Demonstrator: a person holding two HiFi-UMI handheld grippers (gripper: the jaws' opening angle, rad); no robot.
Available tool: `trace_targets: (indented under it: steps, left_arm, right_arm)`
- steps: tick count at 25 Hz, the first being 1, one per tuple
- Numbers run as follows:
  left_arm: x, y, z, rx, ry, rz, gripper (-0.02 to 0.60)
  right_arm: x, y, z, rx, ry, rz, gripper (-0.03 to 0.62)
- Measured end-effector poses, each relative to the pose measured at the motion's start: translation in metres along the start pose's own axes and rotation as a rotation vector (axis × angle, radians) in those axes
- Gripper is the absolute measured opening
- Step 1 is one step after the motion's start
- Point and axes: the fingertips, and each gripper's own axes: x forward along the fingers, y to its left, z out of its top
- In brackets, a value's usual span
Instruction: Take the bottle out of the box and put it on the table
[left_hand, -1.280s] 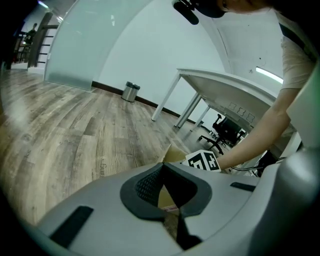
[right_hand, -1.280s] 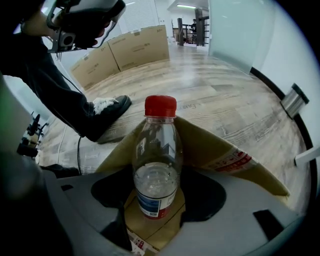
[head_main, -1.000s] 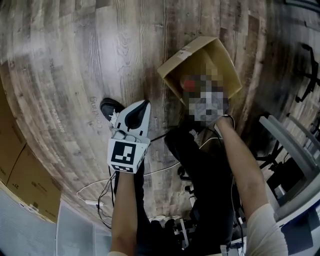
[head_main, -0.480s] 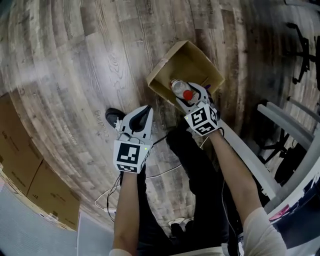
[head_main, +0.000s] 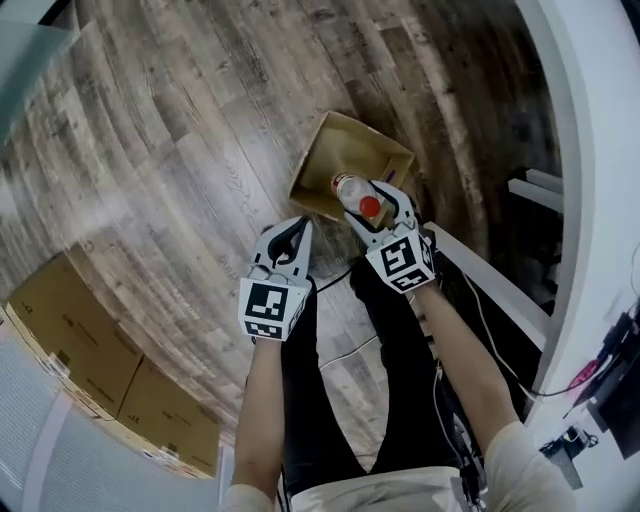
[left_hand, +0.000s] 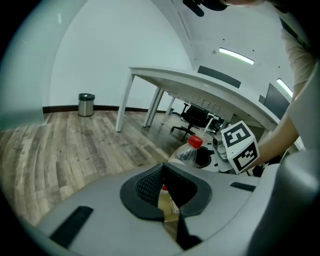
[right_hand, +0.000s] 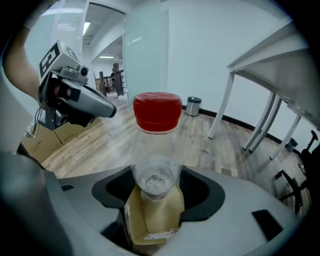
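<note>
We see the clear plastic bottle (head_main: 350, 190) with its red screw cap (right_hand: 157, 111) standing close to upright, long axis near vertical and cap pointing up. The right gripper (head_main: 385, 222) is clamped on the lower part of its body. It hangs in the air over the open brown cardboard box (head_main: 322, 165), which sits on the floor directly beneath it; in the right gripper view the box shows small through the gap under the bottle. The bottle looks empty or nearly so, and it touches nothing but the gripper. The left gripper (head_main: 290, 235), white with black pads, has its jaws together with nothing between them. It hovers just beside the right one, on the near side of the box, pointing toward it. The floor (head_main: 190, 140) is grey-brown wood-look planking, with a thin cable lying on it near the person's legs. A long white table (left_hand: 200, 84) on white legs runs along the right side of the room. Its top is well above the box, and the bottle is not on it. Farther off stand a small round metal bin (left_hand: 86, 98) against the pale wall, a black office chair (left_hand: 194, 117) under the table, and—on the person's left—closed cardboard cartons (head_main: 90, 350) on the floor.
</note>
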Motion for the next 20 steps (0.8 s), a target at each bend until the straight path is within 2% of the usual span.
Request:
trace_targets:
  steps: [13, 20]
  left_arm:
    - [-0.009, -0.075, 0.124, 0.205, 0.05, -0.188, 0.014]
    - [-0.025, -0.13, 0.184, 0.234, 0.037, -0.238, 0.014]
  right_arm:
    - [-0.154, -0.038, 0.091, 0.193, -0.159, -0.199, 0.296]
    - [-0.243, -0.044, 0.118, 0.297, -0.22, -0.287, 0.296]
